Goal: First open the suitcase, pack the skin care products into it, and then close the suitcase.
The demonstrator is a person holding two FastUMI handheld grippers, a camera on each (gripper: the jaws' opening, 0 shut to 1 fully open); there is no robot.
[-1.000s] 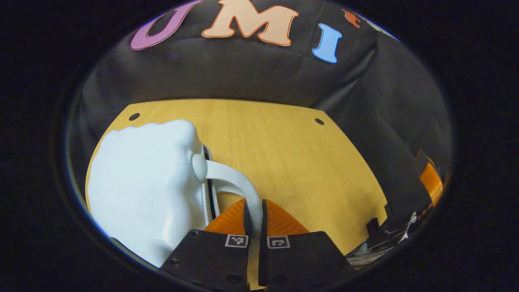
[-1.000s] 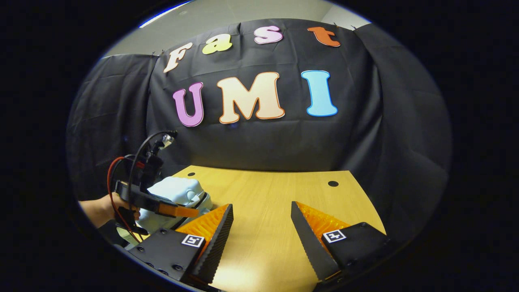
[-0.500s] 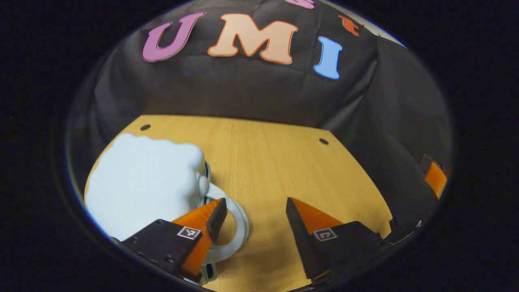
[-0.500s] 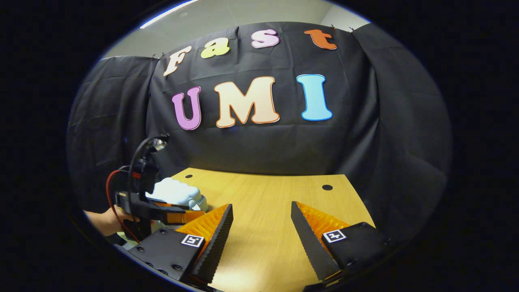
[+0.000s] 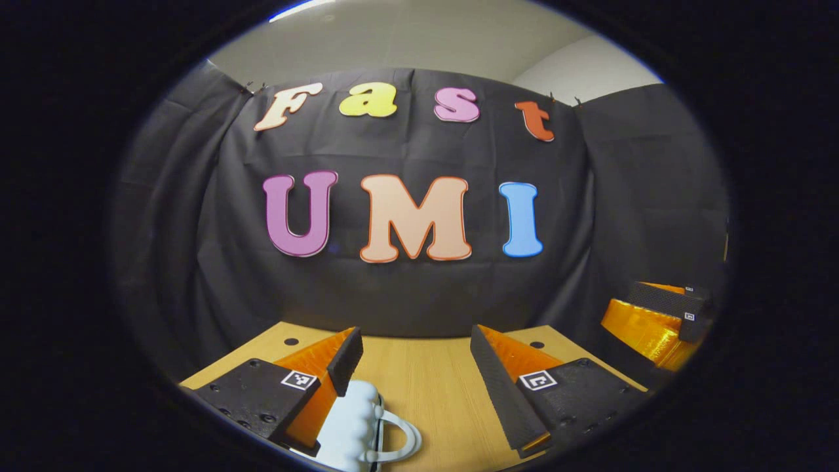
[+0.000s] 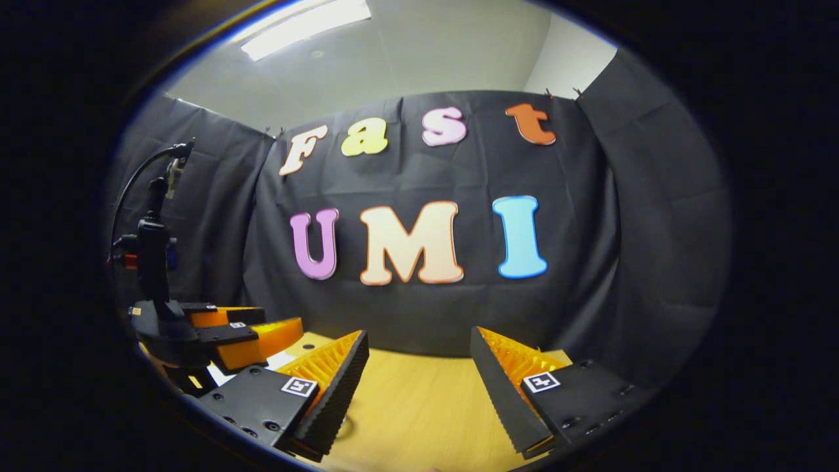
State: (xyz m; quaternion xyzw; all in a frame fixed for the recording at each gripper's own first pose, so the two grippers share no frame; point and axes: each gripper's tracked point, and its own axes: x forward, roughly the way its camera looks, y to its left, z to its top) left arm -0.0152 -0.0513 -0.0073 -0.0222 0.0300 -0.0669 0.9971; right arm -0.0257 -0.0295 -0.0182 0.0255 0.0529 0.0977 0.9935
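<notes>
Right gripper (image 6: 419,367) fingers (image 6: 341,380) spread above wooden table (image 6: 406,413).

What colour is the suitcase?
Pale blue-white suitcase, seen best in the left gripper view.

You are working in a staged recording booth, not a home: black cloth (image 6: 623,216) drapes the far wall and both sides, a bare wooden table (image 5: 426,387) stands before it, and a plain office ceiling with a strip light (image 6: 305,26) shows above the cloth.
</notes>
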